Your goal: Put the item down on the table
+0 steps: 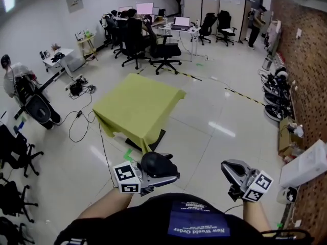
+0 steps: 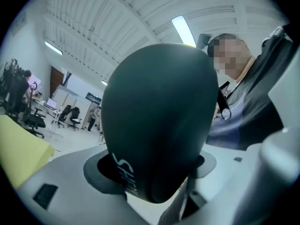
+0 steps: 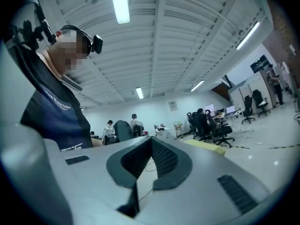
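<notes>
A dark rounded item (image 1: 157,163), smooth and egg-shaped with pale lettering near its base, sits between the jaws of my left gripper (image 1: 153,175), which is shut on it. In the left gripper view the dark item (image 2: 157,121) fills the middle and hides most of what lies beyond. My right gripper (image 1: 231,171) is held at the lower right with its jaws closed together and nothing between them; its dark ribbed pads (image 3: 161,158) meet in the right gripper view. The table with a yellow-green cloth (image 1: 138,106) stands a few steps ahead of both grippers.
Office chairs (image 1: 166,52) and desks with monitors stand at the back. A person (image 1: 10,78) stands by a chair at the left. Cables (image 1: 76,121) trail over the floor left of the table. Equipment and a white box (image 1: 309,165) line the brick wall on the right.
</notes>
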`<state>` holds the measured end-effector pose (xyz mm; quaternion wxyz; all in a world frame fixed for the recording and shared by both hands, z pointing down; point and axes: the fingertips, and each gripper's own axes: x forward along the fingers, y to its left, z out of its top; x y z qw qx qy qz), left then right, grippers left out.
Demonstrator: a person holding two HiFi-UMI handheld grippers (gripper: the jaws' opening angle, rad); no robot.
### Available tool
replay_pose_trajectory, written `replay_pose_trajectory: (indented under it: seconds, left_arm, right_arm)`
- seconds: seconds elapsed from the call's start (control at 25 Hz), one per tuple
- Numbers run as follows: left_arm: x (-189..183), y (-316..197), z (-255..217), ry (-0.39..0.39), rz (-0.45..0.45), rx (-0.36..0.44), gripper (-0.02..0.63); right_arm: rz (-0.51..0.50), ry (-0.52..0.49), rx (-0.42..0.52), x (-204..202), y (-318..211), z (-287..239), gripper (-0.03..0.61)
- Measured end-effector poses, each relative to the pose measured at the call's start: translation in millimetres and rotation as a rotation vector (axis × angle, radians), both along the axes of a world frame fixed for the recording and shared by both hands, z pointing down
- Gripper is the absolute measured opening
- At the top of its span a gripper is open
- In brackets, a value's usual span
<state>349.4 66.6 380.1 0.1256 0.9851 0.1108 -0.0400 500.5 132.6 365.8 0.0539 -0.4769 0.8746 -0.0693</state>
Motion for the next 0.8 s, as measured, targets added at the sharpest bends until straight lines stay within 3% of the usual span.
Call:
replay_pose_trajectory:
  seconds: [0.36,0.6,0.8]
  left_arm:
    - [43.8,-72.8,-7.3,0.002,-0.292,-0.041,0.339]
    - [45.9,-117.9,-5.6,-0.002,-0.388,-0.047,0.339]
    - [19.6,-170.0,-1.1,0.025,-0.433,-0.061,0.339]
  right_arm:
    - [-0.263,0.007,0.020,63.1,-111.0,-8.7,-0.012]
    - [-0.378,0.001,0.005,61.0,-172.2,-3.7,-0.012]
    - [-0.423,0.004,-0.011,35.1,-234.2,0.7,-0.012]
